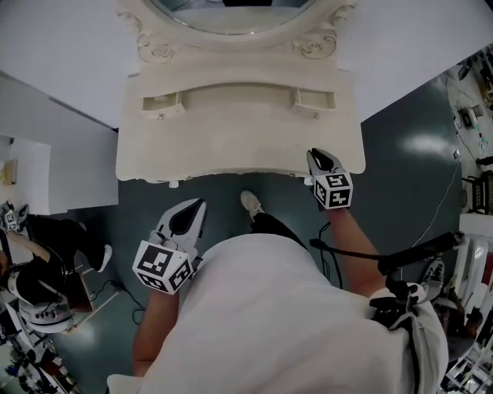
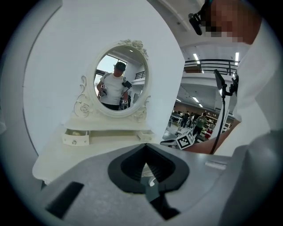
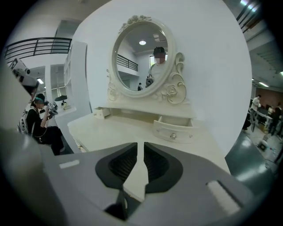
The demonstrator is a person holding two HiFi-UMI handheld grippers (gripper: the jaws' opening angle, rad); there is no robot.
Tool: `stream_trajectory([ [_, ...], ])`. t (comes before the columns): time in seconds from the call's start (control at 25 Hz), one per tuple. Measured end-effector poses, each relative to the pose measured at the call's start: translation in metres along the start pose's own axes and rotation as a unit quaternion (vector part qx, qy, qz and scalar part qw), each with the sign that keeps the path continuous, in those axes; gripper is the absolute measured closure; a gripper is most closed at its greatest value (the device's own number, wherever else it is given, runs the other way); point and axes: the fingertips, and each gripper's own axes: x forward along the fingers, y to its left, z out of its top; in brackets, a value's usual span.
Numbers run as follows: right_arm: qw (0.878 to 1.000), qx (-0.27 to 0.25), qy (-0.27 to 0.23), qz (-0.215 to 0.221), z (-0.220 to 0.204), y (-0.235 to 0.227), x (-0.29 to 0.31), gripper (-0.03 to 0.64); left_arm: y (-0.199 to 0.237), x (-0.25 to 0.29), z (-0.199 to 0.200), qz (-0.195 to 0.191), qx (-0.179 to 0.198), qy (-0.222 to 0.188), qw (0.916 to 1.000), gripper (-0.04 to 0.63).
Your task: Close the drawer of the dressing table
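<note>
Drawer count two: left drawer [image 1: 162, 105], right drawer [image 1: 315, 101], both ajar; mirror [image 1: 231, 11] one.

I am holding my left gripper [image 1: 197, 206] at the lower left of the head view, jaws pressing together, empty. I am reaching my right gripper [image 1: 316, 155] out at centre right, right forearm [image 1: 356, 245] extended, jaws slightly apart, nothing between.
</note>
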Motion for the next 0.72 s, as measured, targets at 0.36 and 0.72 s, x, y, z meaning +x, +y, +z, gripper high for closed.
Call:
stream_trajectory([
  [0.36, 0.997, 0.055, 0.017, -0.057, -0.001, -0.088, 0.068, 0.532, 0.014, 0.048, 0.023, 0.019, -0.004, 0.018, 0.9997, 0.595],
  [0.72, 0.994, 0.085, 0.033, -0.065, -0.003, -0.118, 0.106, 0.503, 0.024, 0.073, 0.042, 0.036, -0.002, 0.016, 0.9992, 0.595],
])
